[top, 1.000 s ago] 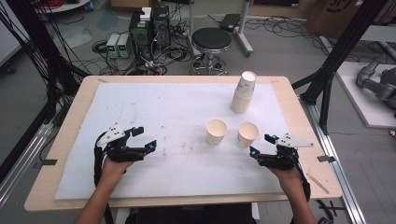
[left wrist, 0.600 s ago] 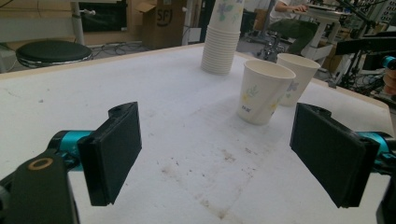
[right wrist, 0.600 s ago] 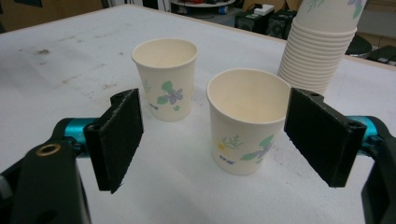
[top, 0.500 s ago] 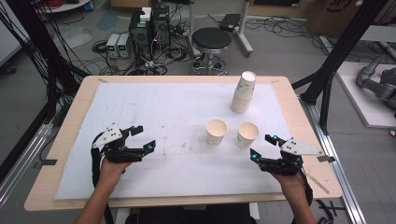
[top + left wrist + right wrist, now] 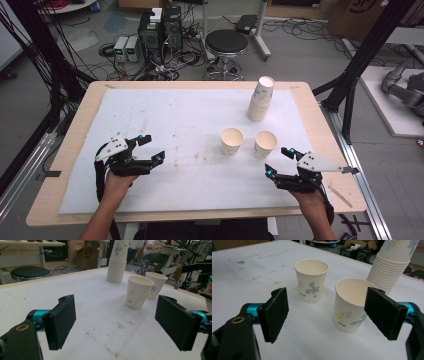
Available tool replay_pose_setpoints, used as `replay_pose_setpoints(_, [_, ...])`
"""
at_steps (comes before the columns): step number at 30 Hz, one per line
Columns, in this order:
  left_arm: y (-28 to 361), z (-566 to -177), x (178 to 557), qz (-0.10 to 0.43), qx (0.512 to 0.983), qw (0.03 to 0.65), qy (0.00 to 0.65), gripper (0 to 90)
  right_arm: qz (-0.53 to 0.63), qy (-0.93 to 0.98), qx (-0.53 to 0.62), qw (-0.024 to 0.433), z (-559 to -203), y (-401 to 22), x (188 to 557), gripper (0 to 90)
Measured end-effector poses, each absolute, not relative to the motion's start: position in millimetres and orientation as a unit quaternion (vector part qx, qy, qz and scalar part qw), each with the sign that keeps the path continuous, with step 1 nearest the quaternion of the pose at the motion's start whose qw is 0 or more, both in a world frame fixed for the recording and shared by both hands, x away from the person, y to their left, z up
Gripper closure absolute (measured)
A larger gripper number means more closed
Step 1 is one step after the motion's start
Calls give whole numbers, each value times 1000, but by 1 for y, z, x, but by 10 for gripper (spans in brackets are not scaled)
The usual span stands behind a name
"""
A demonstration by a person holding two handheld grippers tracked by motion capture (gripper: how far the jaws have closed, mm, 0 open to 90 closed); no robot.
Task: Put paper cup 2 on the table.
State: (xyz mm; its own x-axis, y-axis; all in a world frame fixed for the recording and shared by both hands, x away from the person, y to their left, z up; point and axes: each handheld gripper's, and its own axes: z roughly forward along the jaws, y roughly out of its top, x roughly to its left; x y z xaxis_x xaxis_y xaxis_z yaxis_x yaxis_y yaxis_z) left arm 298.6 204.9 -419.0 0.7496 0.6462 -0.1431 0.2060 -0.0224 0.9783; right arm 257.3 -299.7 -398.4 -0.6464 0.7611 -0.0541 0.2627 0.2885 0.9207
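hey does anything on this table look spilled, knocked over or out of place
Nothing is spilled or tipped. Both loose paper cups stand upright and empty beside the upright cup stack. The white table cover only shows brownish stains near its middle.

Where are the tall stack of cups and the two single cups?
Stack of cups [image 5: 261,99], high view, its side.
Left single cup [image 5: 232,141], high view, its rim and inside.
Right single cup [image 5: 265,144], high view, its open mouth.

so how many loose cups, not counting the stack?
2. One cup sits mid-table, the other cup just right of it, both upright, nearer the person than the stack.
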Motion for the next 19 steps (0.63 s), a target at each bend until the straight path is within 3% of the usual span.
replay_pose_setpoints(19, [204,-421,299,175,697,624,309,171,490,762,333,262,-400,-301,258,202])
